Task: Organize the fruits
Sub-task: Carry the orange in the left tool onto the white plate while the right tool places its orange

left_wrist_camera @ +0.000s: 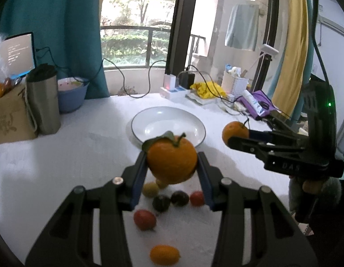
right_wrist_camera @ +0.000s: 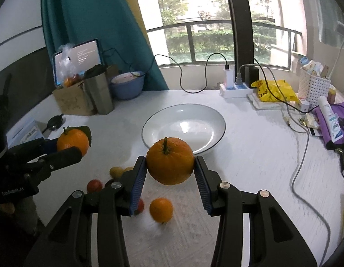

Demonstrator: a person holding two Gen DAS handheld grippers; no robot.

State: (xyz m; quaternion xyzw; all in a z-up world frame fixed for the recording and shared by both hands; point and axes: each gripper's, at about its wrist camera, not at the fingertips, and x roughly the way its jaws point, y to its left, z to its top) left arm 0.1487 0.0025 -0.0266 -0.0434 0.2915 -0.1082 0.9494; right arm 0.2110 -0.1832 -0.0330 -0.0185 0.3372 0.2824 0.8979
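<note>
Orange leafy mandarin (left_wrist_camera: pixel 172 164) clamped in left gripper (left_wrist_camera: pixel 172 166); right gripper (right_wrist_camera: pixel 170 166) clamps stemmed orange (right_wrist_camera: pixel 170 161).

Your left gripper (right_wrist_camera: pixel 67 149) read "GenRobot.AI" on its body, your right gripper (left_wrist_camera: pixel 236 139) bore "DAS", laptop screen (right_wrist_camera: pixel 79 57) text stayed illegible.

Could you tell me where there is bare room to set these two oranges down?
The white plate holds nothing. Bare tabletop lies between it and the grey cable. It is crowded near the small fruits below the grippers and along the back clutter.
</note>
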